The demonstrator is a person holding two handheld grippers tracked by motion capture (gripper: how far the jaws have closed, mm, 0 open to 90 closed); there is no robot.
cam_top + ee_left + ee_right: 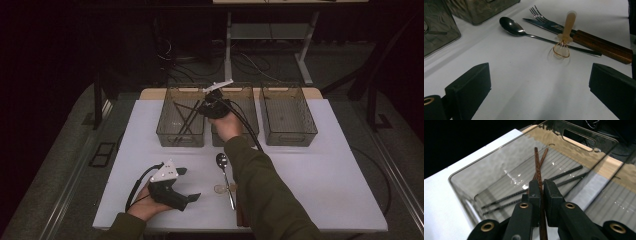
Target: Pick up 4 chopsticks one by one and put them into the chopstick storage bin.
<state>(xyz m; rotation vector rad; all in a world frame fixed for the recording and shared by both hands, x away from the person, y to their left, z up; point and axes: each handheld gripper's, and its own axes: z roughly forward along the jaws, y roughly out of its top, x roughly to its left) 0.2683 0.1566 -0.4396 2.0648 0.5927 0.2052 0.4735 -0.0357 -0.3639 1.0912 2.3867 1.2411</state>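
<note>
Room's sitting dark around the lit white surface point(310, 165); glare is bouncing off the bin point(506, 170), near jaws blurring.

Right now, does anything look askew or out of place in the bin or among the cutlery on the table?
Yes: on the table a small whisk lies across the spoon handle, beside the fork and knife. In the left bin, the brown chopsticks in the right gripper cross near their tips, above two black chopsticks.
</note>
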